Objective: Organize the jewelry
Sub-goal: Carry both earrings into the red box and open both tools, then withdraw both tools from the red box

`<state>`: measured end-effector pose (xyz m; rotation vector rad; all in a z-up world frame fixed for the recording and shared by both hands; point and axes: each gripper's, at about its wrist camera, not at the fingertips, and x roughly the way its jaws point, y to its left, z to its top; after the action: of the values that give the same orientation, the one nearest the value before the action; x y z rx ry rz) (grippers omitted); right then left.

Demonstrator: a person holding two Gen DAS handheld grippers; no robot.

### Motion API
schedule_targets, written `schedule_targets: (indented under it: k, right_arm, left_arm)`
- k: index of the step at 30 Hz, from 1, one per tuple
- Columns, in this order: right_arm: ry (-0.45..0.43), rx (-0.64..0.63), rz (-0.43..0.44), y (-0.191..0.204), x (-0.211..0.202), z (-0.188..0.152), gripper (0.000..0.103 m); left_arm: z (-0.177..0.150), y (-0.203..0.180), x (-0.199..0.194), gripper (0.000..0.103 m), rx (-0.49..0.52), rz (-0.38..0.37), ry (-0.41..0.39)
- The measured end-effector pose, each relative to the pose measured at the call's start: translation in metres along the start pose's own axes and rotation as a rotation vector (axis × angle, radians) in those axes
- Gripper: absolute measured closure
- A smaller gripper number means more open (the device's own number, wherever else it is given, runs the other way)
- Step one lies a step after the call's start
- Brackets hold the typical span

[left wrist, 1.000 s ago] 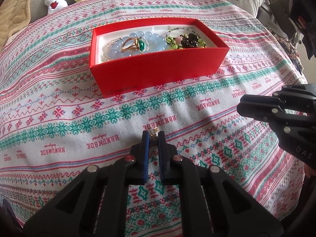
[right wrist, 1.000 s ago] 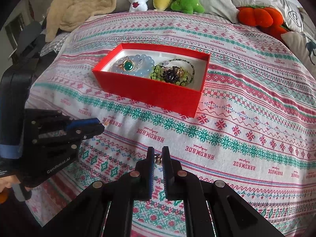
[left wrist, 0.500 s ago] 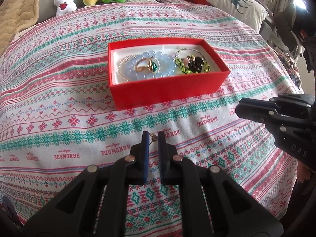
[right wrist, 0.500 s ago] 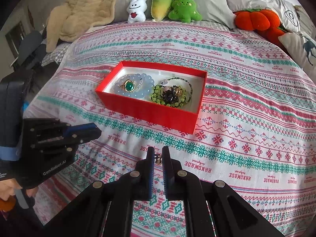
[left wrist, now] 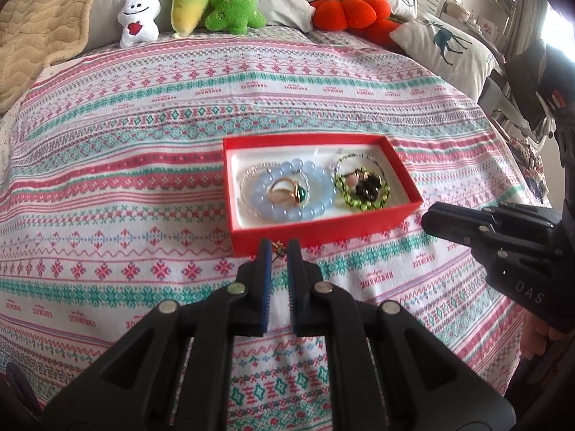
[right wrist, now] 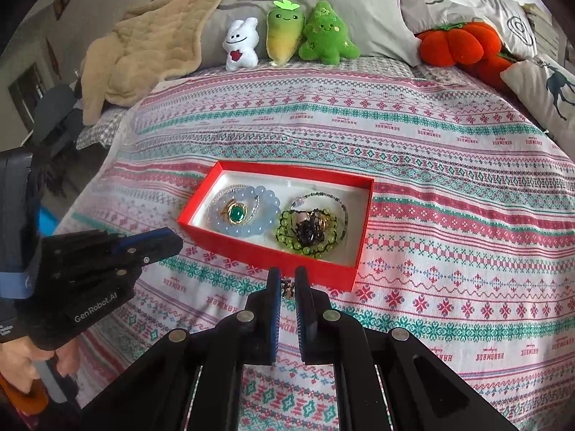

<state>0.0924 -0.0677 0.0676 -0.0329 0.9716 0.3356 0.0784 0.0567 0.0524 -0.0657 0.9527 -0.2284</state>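
Note:
A red jewelry box (left wrist: pixel 323 231) (right wrist: pixel 266 256) lies open on the patterned bedspread. Inside are a pale blue bead bracelet (left wrist: pixel 287 212) (right wrist: pixel 219 224) with a gold ring with a green stone (left wrist: pixel 287 192) (right wrist: pixel 235 213) on it, and a green bead bracelet (left wrist: pixel 363 203) (right wrist: pixel 287 242) around dark beads. My left gripper (left wrist: pixel 279 249) (right wrist: pixel 158 244) is shut on a small gold earring (left wrist: pixel 279 250), just in front of the box's near wall. My right gripper (right wrist: pixel 287 283) (left wrist: pixel 445 219) is shut on a second small gold earring (right wrist: pixel 287 289), near the box's front right corner.
Plush toys (right wrist: pixel 287 34) and an orange pumpkin cushion (right wrist: pixel 456 45) line the bed's head, with pillows (left wrist: pixel 445 46) to the right and a beige blanket (right wrist: pixel 143 54) at the left. A person's hand (right wrist: pixel 21 362) holds the left gripper.
Both grippers have risen with their earrings held. The box now sits lower in both views and its inside shows more fully; more of the bed's head has come into sight.

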Motion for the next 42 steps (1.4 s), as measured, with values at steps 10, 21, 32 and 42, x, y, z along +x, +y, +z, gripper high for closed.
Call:
schedule_targets:
  k: [10,21,32,42]
  right_arm:
    - [-0.020,0.050,-0.029,-0.011,0.025,0.023,0.095]
    - [-0.016,0.092,-0.046,-0.026,0.047,0.036,0.095]
    - [-0.008,0.091,-0.046,-0.027,0.046,0.038,0.088]
    - [-0.048,0.096,-0.060,-0.021,0.014,0.031,0.036]
  left_arm:
    - [0.021,-0.001,0.027,0.093,-0.035,0.023,-0.021]
    - [0.027,-0.002,0.036,0.093,-0.064,0.040,-0.027]
    - [0.025,0.000,0.021,0.065,-0.053,0.038,-0.038]
    - [0.008,0.001,-0.004,0.030,-0.062,0.060,-0.022]
